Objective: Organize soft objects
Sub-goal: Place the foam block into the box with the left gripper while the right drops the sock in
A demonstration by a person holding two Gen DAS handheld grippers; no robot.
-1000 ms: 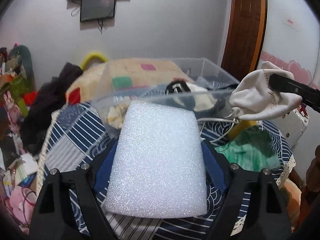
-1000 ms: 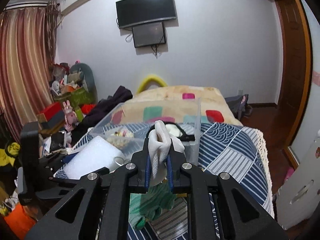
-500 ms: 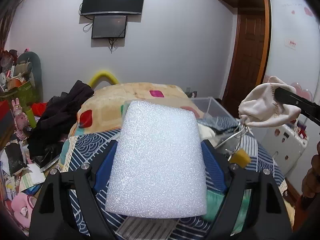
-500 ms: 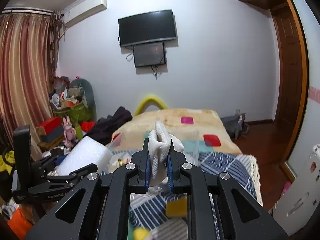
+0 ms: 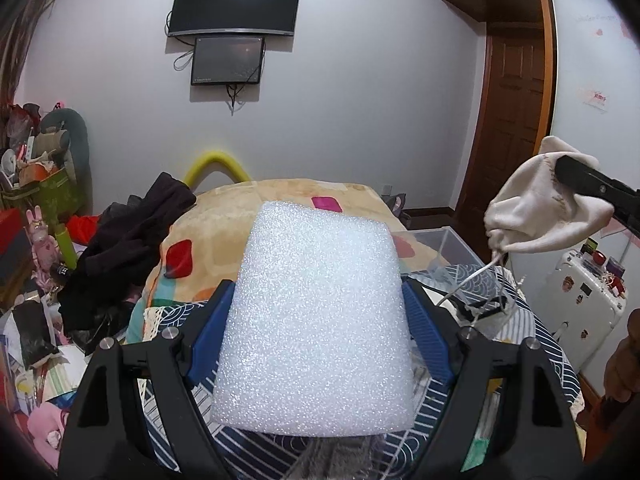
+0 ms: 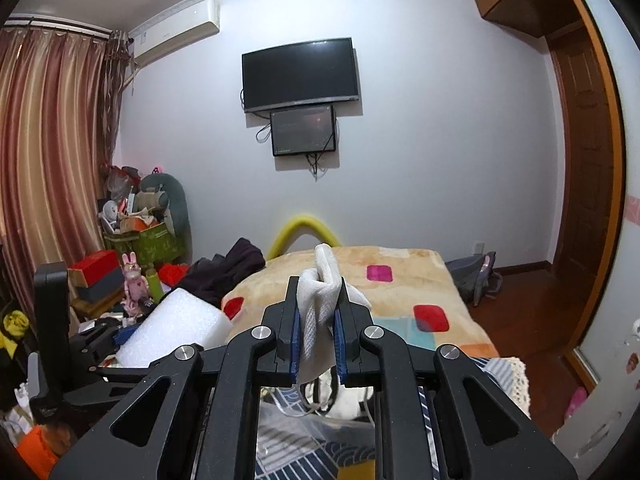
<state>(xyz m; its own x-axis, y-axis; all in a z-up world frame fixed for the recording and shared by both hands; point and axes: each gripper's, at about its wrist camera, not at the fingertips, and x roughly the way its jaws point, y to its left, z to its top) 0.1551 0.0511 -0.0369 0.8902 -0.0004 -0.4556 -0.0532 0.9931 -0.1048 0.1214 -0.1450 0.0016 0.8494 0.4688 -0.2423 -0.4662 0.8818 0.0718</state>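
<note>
White foam block (image 5: 316,308) clamped in left gripper (image 5: 316,320); right gripper (image 6: 317,312) pinches cream drawstring pouch (image 6: 320,308) (cords dangling); lower both gently into clear plastic bin (image 5: 452,240).

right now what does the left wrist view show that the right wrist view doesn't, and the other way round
Only the left wrist view shows the clear plastic bin, the white suitcase and the drawstring hanging from the white cloth pouch.

Only the right wrist view shows the curtains, the air conditioner and the pouch pinched between the right gripper's blue pads.

Both show the white foam block held in the left gripper, the pouch, the wall TV and the beige blanket with coloured patches.
</note>
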